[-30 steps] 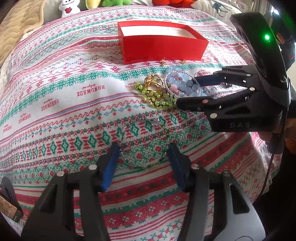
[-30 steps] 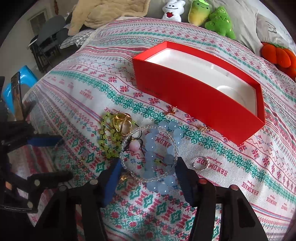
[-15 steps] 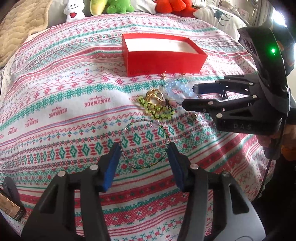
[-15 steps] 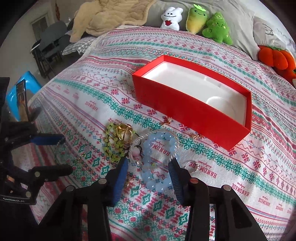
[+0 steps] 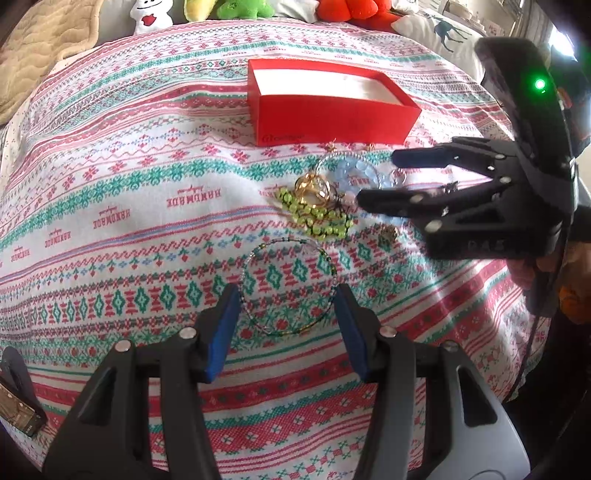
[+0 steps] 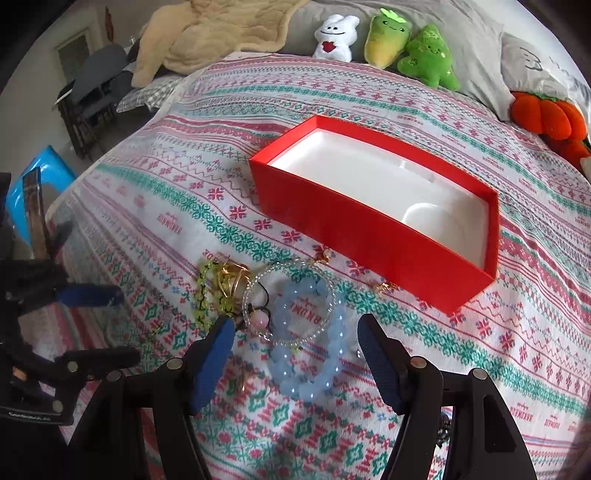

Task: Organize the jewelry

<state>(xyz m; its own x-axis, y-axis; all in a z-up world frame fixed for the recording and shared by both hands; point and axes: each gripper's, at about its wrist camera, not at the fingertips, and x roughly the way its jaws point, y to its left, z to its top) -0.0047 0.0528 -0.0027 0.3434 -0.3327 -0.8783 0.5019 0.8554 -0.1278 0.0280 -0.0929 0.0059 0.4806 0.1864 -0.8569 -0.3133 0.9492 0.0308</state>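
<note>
Left hand-held gripper spread, framing a thin beaded bangle. Right hand-held gripper spread around the blue bead bracelet, near the red box

A home bedroom: patterned bedspread, plush toys, pillow, beige blanket.

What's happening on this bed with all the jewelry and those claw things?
A person holds a gripper in each hand, sorting jewelry into the red box, which holds none yet. The left gripper is open around a thin beaded hoop; the right gripper is open over a blue bead bracelet. Nothing is gripped.
</note>
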